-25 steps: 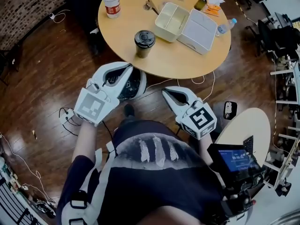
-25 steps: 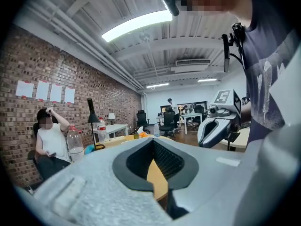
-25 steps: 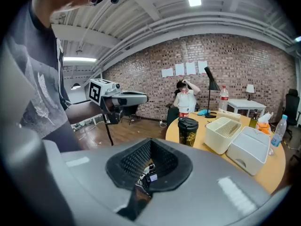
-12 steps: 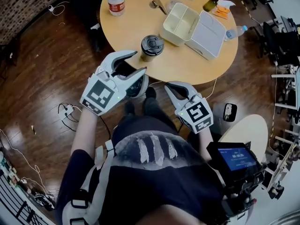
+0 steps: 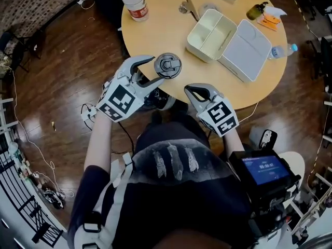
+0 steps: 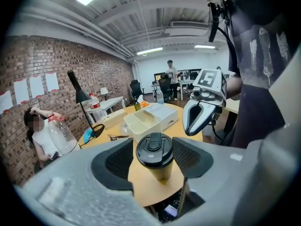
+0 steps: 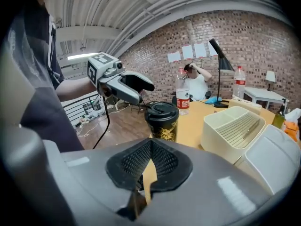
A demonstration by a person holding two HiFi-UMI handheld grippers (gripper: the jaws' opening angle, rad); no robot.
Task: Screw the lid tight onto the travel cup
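Travel cup (image 7: pixel 163 128) upright near table (image 5: pixel 155 30) edge. Lid (image 6: pixel 154 149) seated on top; tightness not verifiable. Left gripper (image 5: pixel 154 69): jaws have just been opening, now wide, cup framed between them, untouched. Right gripper (image 5: pixel 191 90): jaws together, empty, short of cup. Grip and twist outstanding.

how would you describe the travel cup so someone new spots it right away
Find the round wooden table; the travel cup stands alone at its near edge, closest to the person. Unlike the clear water bottle and the open cream lunch box farther back, it is dark with a black lid and a gold pattern.
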